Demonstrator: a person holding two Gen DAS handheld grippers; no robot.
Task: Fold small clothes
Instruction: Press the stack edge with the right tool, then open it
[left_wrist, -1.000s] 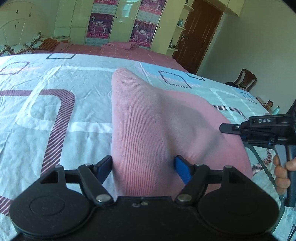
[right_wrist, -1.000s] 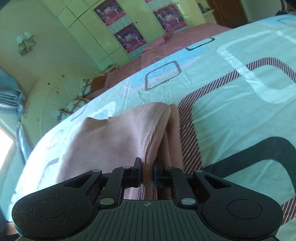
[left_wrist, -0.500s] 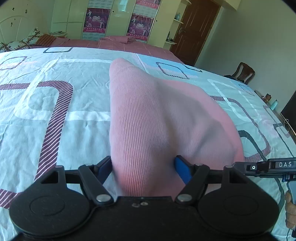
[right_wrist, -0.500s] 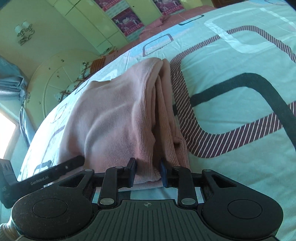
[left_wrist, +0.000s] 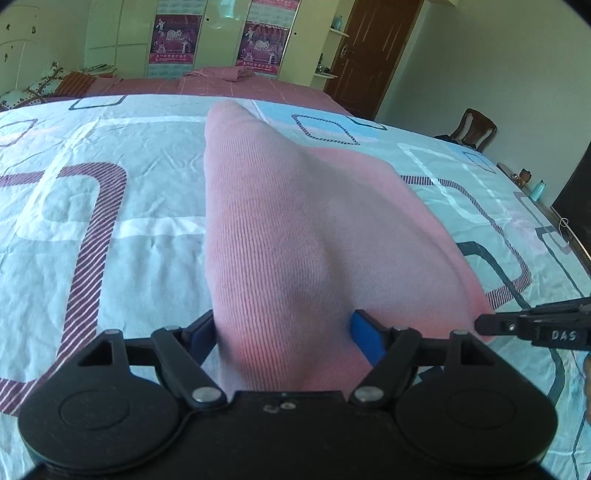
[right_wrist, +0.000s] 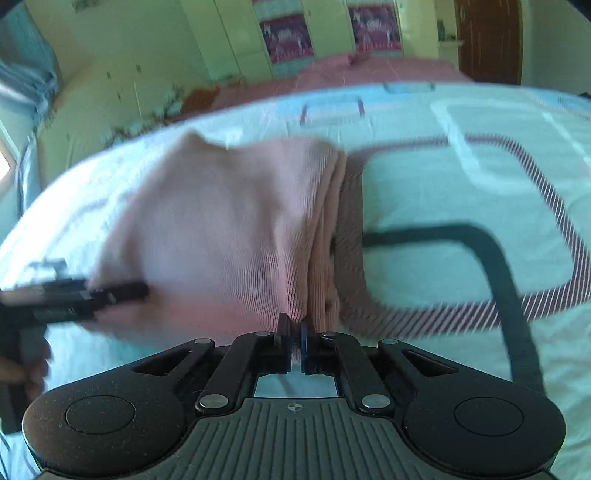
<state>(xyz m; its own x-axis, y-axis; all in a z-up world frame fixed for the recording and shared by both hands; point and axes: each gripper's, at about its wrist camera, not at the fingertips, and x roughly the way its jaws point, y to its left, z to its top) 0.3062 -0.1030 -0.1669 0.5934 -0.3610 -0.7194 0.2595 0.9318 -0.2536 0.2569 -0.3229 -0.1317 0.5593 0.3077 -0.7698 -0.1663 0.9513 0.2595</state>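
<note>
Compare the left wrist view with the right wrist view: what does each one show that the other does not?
Only the left wrist view shows the wooden chair and the left tongs standing wide around a raised ridge of cloth. Only the right wrist view shows the stacked folded edges and the right tongs, shut at the hem. Both show the pink ribbed knit garment on the patterned bedsheet.
</note>
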